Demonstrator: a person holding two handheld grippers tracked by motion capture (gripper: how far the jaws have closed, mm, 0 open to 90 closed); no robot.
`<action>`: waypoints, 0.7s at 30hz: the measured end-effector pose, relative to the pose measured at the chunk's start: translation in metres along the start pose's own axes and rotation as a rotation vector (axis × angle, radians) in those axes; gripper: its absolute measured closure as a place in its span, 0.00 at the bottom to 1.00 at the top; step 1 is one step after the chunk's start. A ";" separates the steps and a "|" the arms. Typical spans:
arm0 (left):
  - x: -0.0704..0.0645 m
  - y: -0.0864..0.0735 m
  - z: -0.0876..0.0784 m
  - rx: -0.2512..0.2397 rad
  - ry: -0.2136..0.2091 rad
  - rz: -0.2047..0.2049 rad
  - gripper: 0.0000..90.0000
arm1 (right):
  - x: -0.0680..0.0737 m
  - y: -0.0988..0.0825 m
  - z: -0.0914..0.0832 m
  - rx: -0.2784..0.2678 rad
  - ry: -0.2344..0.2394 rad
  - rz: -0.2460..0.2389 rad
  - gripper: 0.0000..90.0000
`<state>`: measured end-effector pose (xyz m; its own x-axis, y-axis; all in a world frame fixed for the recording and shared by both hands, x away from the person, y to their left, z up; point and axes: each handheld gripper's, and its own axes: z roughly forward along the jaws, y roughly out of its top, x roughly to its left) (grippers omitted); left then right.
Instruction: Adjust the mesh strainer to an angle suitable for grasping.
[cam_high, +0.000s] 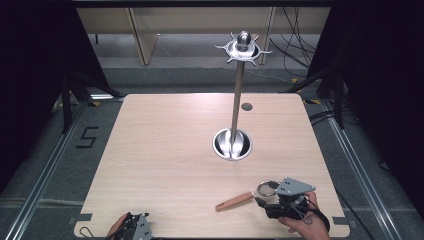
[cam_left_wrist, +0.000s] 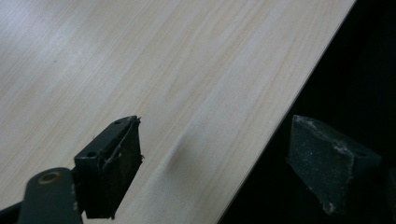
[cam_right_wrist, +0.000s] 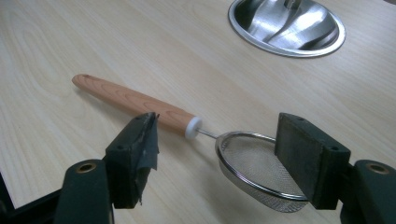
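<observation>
**Small sieve lies between the right tool's spread jaws**

A small wire-mesh sieve with a steel rim and a tapered wooden handle (cam_right_wrist: 135, 101) lies on the pale wooden counter (cam_high: 165, 150), near its front right edge. The right tool (cam_right_wrist: 217, 151) sits low over it with jaws wide apart — the mesh bowl lies between them, close beside the right jaw, while the handle runs off past the left one. Beyond stands a tall steel pole stand with a round dished base and a spiked top ring (cam_high: 235, 115). The left tool (cam_left_wrist: 215, 163) rests at the counter's front left edge, jaws wide — one over the wood, the other past the edge.
</observation>
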<state>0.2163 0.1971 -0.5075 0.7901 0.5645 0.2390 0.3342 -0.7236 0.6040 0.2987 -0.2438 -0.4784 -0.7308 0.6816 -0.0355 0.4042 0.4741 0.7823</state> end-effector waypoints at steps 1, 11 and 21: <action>0.000 0.000 0.000 0.000 0.001 0.001 0.19 | 0.000 0.000 0.000 -0.002 -0.002 -0.008 0.35; 0.000 0.000 0.001 0.005 0.014 0.004 0.19 | 0.001 0.001 0.000 0.002 0.004 -0.013 0.35; 0.000 0.000 0.000 0.003 0.014 -0.001 0.19 | 0.005 0.002 0.004 0.025 0.021 -0.043 0.34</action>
<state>0.2156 0.1972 -0.5075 0.7826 0.5705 0.2490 0.3367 -0.7244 0.6016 0.2981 -0.2376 -0.4792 -0.7591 0.6487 -0.0549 0.3861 0.5165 0.7642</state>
